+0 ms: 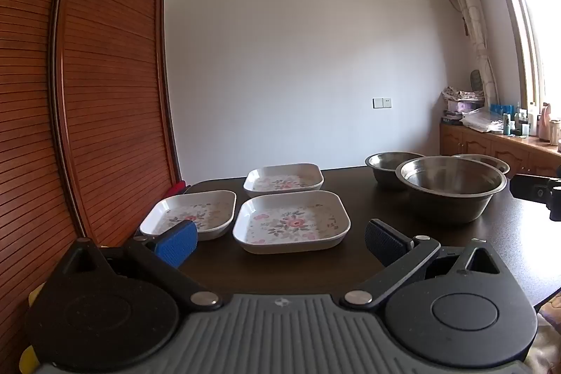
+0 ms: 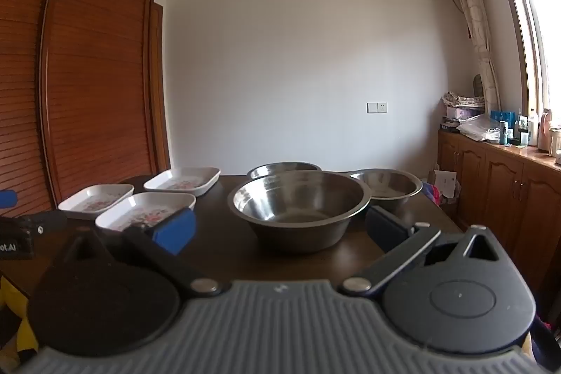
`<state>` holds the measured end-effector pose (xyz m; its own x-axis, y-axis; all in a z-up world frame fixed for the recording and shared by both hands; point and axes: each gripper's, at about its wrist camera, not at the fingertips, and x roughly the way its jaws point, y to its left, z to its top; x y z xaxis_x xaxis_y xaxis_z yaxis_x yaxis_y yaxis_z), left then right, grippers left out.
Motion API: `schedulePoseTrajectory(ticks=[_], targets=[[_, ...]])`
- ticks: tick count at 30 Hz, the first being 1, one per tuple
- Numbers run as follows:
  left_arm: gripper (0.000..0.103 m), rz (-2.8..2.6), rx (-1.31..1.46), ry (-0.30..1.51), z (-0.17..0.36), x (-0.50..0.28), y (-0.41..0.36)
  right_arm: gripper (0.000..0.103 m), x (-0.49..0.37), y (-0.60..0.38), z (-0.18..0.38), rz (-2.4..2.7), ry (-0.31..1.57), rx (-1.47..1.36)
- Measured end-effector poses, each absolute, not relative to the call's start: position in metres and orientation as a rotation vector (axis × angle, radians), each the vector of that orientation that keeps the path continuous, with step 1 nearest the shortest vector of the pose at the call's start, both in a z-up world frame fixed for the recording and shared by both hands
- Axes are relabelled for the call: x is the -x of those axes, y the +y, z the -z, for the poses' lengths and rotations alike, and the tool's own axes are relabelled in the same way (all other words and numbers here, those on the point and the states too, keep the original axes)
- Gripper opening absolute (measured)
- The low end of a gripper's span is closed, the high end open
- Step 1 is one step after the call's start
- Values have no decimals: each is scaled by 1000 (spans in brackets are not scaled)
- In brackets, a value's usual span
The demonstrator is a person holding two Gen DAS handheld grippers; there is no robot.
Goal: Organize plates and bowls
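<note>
Three white square plates with pink flower prints lie on the dark table point(image 1: 350, 195): a near one point(image 1: 291, 221), one to its left point(image 1: 191, 212) and one behind point(image 1: 283, 181). Right of them stand three steel bowls, the largest point(image 1: 450, 186) in front, one point(image 1: 391, 169) behind it on the left and one point(image 1: 485, 162) behind on the right. My left gripper point(image 1: 280, 240) is open, just short of the near plate. In the right wrist view my right gripper point(image 2: 280, 228) is open in front of the large bowl point(image 2: 298, 209), with the plates point(image 2: 145, 211) off to the left.
A tall slatted wooden wardrobe point(image 1: 87, 86) stands close on the left of the table. A low wooden cabinet point(image 2: 501, 177) with bottles and bags runs under the window on the right. The other gripper's black body point(image 2: 21, 233) shows at the left edge.
</note>
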<state>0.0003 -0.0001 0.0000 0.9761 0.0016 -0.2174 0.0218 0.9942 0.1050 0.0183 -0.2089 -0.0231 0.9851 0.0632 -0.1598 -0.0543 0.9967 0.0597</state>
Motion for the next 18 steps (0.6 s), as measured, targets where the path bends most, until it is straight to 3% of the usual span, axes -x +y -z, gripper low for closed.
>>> schedulePoseTrajectory(ticks=[18], targets=[[103,11,-104,219,0,0,0,103,-18,-211,23,-57,160,-58]])
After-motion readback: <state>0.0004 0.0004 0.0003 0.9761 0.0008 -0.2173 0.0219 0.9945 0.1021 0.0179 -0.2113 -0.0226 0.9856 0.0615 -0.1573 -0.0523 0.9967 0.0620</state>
